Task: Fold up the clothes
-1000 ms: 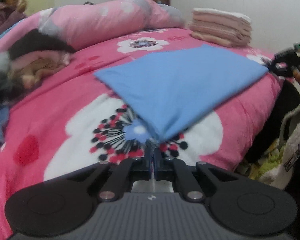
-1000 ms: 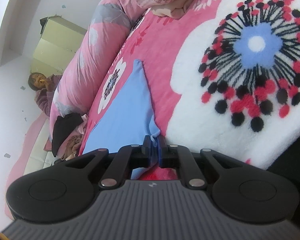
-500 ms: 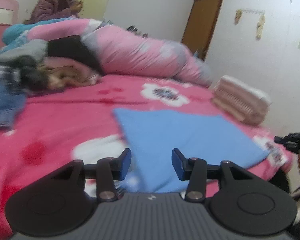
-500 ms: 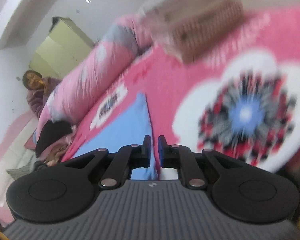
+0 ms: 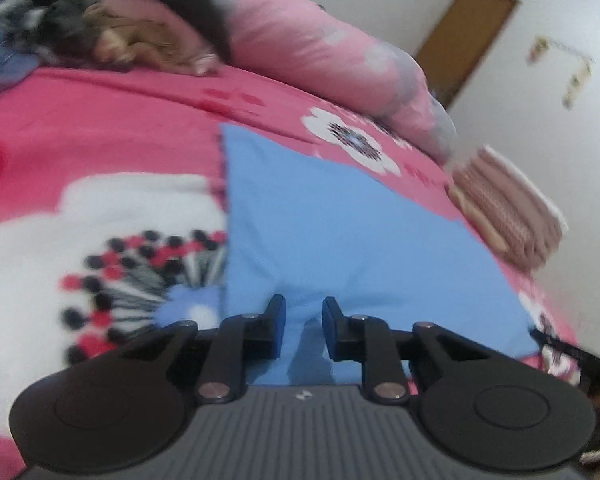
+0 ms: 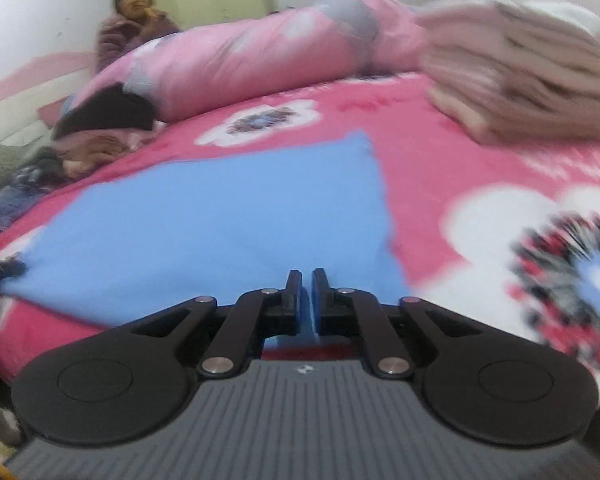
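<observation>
A light blue cloth lies spread flat on the pink flowered bed cover. My left gripper hovers low over the cloth's near edge. Its jaws are closing, with a small ridge of blue cloth in the gap, and the pads do not press on it. My right gripper is over the cloth's other near corner. Its fingers stand almost together and nothing shows between them.
A folded stack of pinkish towels sits beside the cloth. A rolled pink quilt and a heap of unfolded clothes lie along the far side. A person sits behind the bed.
Both grippers let go of the blue cloth's corners, and it now lies flat. The left jaws opened wide, then narrowed. Both views rolled toward level and drew back slightly.
</observation>
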### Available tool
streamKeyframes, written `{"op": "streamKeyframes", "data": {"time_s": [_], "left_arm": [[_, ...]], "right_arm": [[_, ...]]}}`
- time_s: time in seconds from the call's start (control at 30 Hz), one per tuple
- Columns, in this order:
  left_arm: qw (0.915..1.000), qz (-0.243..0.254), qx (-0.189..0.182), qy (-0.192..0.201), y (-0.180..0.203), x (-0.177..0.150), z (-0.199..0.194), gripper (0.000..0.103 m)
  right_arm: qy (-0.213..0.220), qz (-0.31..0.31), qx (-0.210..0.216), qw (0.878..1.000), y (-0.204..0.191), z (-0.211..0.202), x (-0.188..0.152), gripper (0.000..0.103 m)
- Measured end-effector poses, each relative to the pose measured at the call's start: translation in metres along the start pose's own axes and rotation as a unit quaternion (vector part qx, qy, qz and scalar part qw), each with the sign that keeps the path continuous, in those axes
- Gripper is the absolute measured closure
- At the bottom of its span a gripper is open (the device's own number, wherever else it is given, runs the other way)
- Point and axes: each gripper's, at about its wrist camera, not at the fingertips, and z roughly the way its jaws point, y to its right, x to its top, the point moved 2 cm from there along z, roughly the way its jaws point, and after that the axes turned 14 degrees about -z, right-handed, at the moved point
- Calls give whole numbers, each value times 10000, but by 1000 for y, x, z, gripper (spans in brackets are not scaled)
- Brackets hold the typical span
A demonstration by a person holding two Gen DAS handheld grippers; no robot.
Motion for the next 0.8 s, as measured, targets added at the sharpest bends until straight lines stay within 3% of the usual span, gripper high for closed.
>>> {"op": "streamKeyframes", "data": {"time_s": [0.17, 0.27, 0.33, 0.37, 0.43, 0.53, 0.63, 0.73, 0.8], "left_arm": [[9998, -139, 51, 102, -8, 1, -10, 82], [9995, -92, 225, 216, -6, 1, -20, 81], [9974, 189, 550, 427, 4, 2, -31, 75], [9955, 330, 712, 533, 9, 3, -37, 69], [9904, 690, 907, 784, 21, 6, -48, 67], [9896, 945, 668, 854, 41, 12, -48, 66], [9891, 1245, 460, 637, 65, 9, -25, 66], [9861, 1585, 288, 403, 84, 2, 9, 66], [9876, 1509, 316, 286, 84, 1, 31, 66]], "right_arm": [[-143, 153, -850, 9962, 39, -26, -4, 96], [48, 168, -990, 9949, 45, -36, 2, 96], [232, -54, -1014, 9946, 37, -40, 11, 96], [346, -178, -968, 9945, 30, -39, 17, 96], [527, -411, -779, 9947, 16, -35, 28, 96], [698, -718, -404, 9941, -6, -23, 38, 96], [708, -910, 12, 9933, -32, -7, 42, 96], [578, -992, 163, 9933, -47, 6, 36, 96], [480, -1025, 247, 9933, -55, 14, 32, 96]]}}
